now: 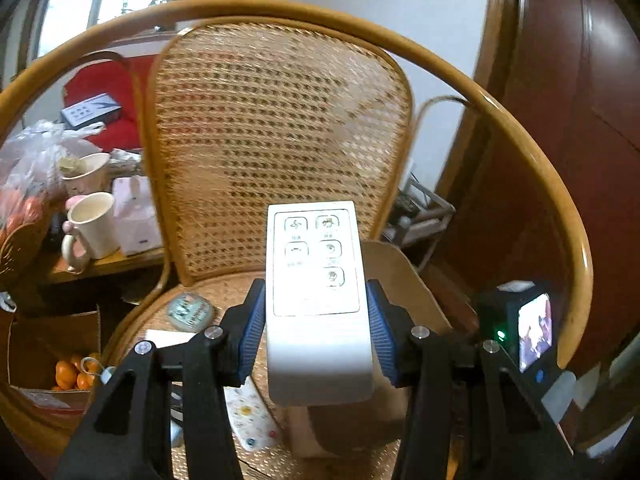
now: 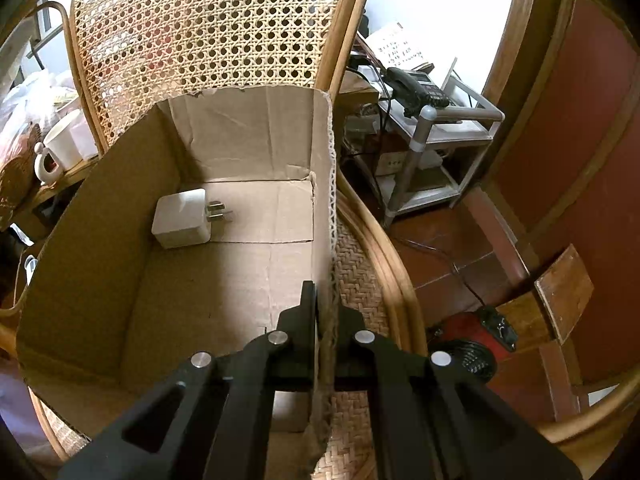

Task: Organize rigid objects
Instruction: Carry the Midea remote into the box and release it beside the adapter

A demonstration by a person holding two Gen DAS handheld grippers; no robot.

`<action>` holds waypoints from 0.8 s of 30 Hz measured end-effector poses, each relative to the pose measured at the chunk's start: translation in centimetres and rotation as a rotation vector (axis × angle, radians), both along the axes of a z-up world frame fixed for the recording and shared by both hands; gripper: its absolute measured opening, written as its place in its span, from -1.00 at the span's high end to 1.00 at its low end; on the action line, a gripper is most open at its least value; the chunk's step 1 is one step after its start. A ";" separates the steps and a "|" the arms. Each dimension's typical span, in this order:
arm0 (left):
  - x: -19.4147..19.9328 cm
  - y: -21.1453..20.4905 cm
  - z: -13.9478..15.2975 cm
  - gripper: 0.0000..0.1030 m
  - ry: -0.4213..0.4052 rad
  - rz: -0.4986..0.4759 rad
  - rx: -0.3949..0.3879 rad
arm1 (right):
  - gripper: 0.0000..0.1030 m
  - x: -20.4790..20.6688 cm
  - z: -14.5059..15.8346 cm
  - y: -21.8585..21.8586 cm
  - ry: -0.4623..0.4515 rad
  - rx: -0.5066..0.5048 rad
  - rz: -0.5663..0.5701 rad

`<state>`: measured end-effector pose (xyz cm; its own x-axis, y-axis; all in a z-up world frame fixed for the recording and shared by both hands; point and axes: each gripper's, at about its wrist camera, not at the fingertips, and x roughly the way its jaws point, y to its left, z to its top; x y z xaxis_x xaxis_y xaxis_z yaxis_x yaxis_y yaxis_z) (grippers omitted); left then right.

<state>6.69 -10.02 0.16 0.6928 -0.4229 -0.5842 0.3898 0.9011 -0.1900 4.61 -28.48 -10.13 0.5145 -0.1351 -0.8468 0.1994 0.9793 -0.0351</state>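
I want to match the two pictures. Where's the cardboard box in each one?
Left wrist view: box, low right of centre, mostly hidden behind the remote.
Right wrist view: box, fills the left and middle; right claw pinches its wall.
Shared landmark: chair back.

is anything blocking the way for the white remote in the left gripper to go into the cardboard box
Nothing visible does. The white rectangular remote is clamped in the left gripper. The brown cardboard box is open-topped, holding only a white plug adapter; the right gripper pinches its side wall.
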 end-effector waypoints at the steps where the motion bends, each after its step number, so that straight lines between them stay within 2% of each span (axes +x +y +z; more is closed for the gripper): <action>1: 0.0 -0.4 -0.2 0.08 0.012 -0.009 0.004 | 0.88 0.0 0.0 0.1 0.000 -0.001 0.000; 5: 0.0 -2.1 -1.7 0.08 0.064 -0.017 0.052 | 0.88 0.0 0.0 0.1 0.000 0.005 -0.005; 8: -0.2 -2.8 -2.4 0.08 0.072 -0.036 0.079 | 0.88 0.0 -0.1 0.0 -0.003 0.013 -0.010; 13: 0.3 -3.3 -3.3 0.08 0.119 -0.041 0.077 | 0.88 -0.1 -0.1 0.1 -0.007 0.006 -0.004; 19: 1.9 -3.7 -5.2 0.08 0.227 -0.025 0.079 | 0.88 -0.2 -0.1 0.1 -0.016 0.016 -0.005; 24: 1.8 -4.4 -5.5 0.08 0.217 -0.027 0.114 | 0.88 -0.1 -0.2 0.2 -0.021 0.011 -0.003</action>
